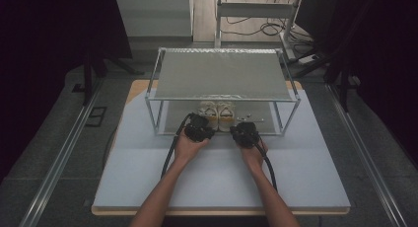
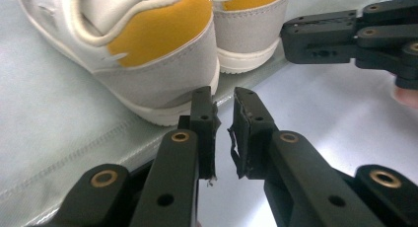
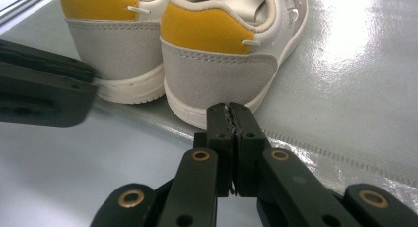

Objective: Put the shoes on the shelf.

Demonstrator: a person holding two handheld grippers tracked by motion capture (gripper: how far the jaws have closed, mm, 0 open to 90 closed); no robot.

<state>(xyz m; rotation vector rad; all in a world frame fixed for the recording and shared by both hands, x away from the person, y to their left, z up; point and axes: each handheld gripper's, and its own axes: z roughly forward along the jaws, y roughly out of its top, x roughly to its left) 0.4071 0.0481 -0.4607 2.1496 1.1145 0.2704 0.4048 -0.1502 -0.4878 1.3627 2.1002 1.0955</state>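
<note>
A pair of white shoes (image 1: 217,112) with yellow heel patches stands on the lower shelf (image 1: 172,119) of a metal rack, heels toward me. My left gripper (image 1: 204,126) sits just behind the left shoe (image 2: 148,54). Its jaws (image 2: 223,101) are a narrow gap apart with nothing between them, and one tip is close to the sole's heel edge. My right gripper (image 1: 244,130) sits behind the right shoe (image 3: 217,64). Its jaws (image 3: 229,111) are pressed together and empty, just short of the heel. Each gripper appears in the other's view: the right gripper (image 2: 355,34) and the left gripper (image 3: 44,89).
The rack's grey top shelf (image 1: 222,74) overhangs the shoes, with thin metal posts (image 1: 157,116) at the corners. The rack stands on a pale board (image 1: 222,182) with room on both sides and toward me. Cables (image 1: 170,155) trail back from the grippers.
</note>
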